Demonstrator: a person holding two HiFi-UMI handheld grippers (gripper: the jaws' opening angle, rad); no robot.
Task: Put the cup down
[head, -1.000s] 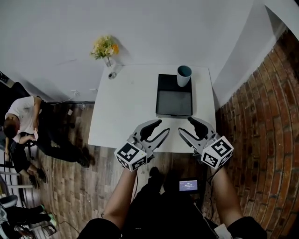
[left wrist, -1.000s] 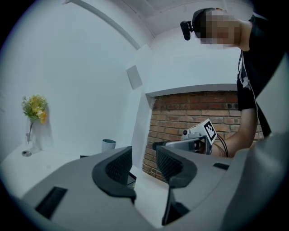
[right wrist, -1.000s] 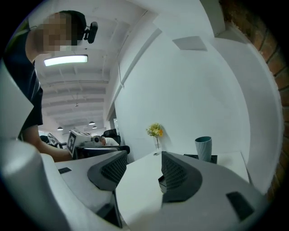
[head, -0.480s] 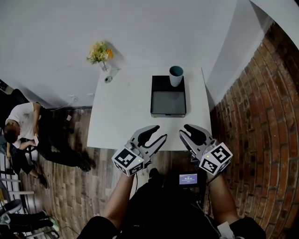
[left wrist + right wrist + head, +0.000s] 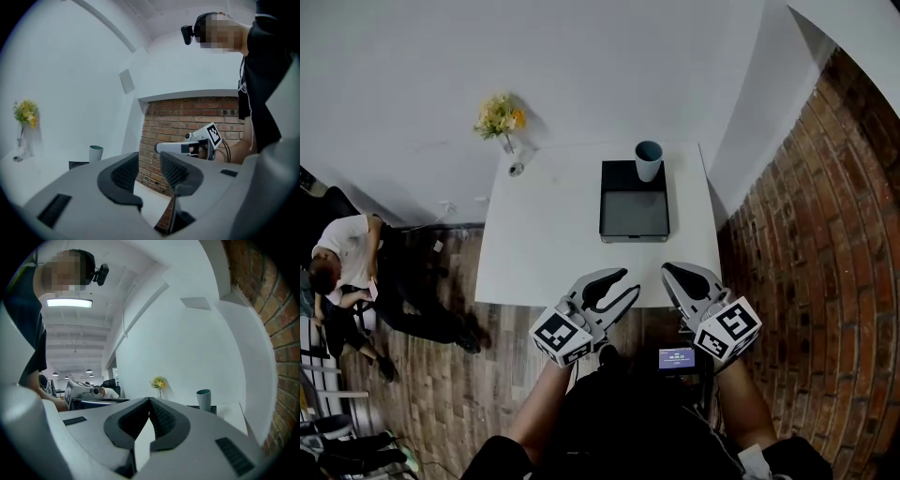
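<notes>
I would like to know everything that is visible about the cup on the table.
The cup is a plain pale teal beaker, wider at its open mouth than at its base, with no handle in view. It stands upright at the far right corner of the black tray on the white table. Nothing else touches it.

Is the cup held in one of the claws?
No, the cup stands upright at the far end of the black tray.
</notes>
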